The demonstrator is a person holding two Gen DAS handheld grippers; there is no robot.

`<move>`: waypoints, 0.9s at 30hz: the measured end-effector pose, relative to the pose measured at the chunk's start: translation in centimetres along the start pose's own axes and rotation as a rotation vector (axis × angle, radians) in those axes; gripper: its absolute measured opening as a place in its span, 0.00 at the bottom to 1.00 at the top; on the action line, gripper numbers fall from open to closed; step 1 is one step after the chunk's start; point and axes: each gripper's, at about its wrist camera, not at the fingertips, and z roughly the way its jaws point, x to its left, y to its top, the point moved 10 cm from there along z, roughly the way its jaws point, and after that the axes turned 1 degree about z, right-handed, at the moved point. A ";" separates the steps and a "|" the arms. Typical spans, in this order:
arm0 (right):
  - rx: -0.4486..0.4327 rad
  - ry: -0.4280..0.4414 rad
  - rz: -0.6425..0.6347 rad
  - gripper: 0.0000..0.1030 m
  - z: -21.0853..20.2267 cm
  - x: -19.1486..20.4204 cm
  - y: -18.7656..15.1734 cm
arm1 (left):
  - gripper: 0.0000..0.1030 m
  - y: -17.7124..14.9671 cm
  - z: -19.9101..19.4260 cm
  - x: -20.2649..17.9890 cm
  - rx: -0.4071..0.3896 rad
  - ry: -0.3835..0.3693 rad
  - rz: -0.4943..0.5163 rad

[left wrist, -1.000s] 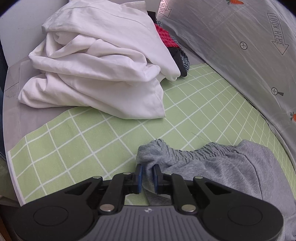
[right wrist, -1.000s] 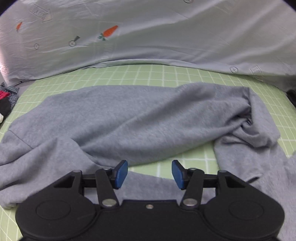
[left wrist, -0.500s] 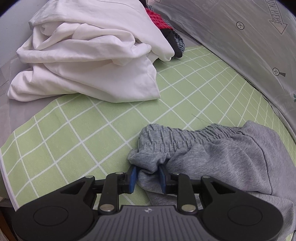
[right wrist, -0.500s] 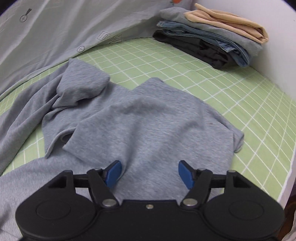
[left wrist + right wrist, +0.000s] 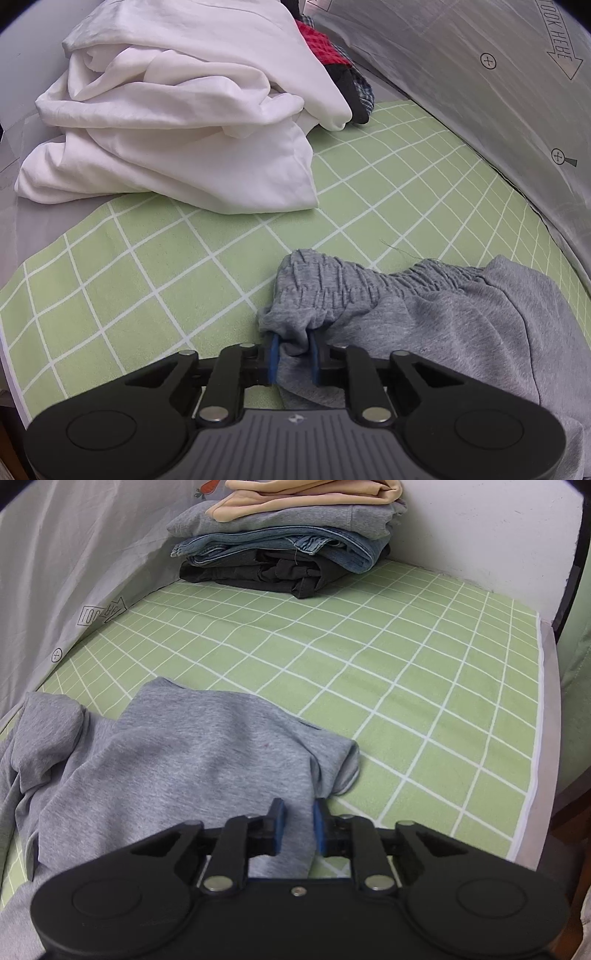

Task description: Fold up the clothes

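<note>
Grey sweatpants [image 5: 443, 325] lie on the green checked mat [image 5: 147, 266]. My left gripper [image 5: 293, 354] is shut on the corner of their elastic waistband [image 5: 332, 288], which bunches between the blue pads. In the right wrist view the trouser legs [image 5: 177, 760] lie rumpled on the mat [image 5: 406, 686]. My right gripper [image 5: 298, 825] has its blue pads closed in on a fold of the grey leg fabric near the leg end [image 5: 343, 760].
A heap of white cloth [image 5: 184, 118] with a red and dark garment [image 5: 328, 51] behind it lies at the far left. A stack of folded clothes [image 5: 291, 542] stands in the far corner by the wall. A grey printed sheet [image 5: 498, 92] runs along the back. The mat's edge [image 5: 535, 738] is on the right.
The right gripper swung right from the trouser middle to the leg end, and its jaws closed from wide open onto the fabric. The left gripper kept hold of the waistband and shifted slightly.
</note>
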 end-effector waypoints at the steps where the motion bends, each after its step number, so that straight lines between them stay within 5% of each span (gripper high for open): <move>1: -0.008 0.002 -0.002 0.01 0.1 0.1 0.5 | 0.03 0.2 0.0 -0.1 -0.003 0.001 -0.012; 5: -0.100 0.027 -0.027 0.01 -0.5 1.5 5.2 | 0.02 3.2 -1.6 -1.3 -0.082 0.020 -0.022; 11: -0.382 0.130 0.024 0.01 -7.0 3.5 17.1 | 0.01 10.6 -8.5 -4.9 -0.257 -0.141 -0.061; 16: -0.553 0.124 0.037 0.01 -12.9 1.7 21.5 | 0.01 12.3 -13.9 -5.6 -0.356 -0.227 -0.057; 20: -0.464 0.081 0.016 0.01 -10.8 -1.5 19.4 | 0.02 9.7 -13.4 -2.4 -0.324 -0.161 -0.065; 27: -0.132 -0.094 -0.124 0.01 -1.0 -6.7 8.4 | 0.02 0.9 -7.9 5.3 -0.132 0.007 -0.087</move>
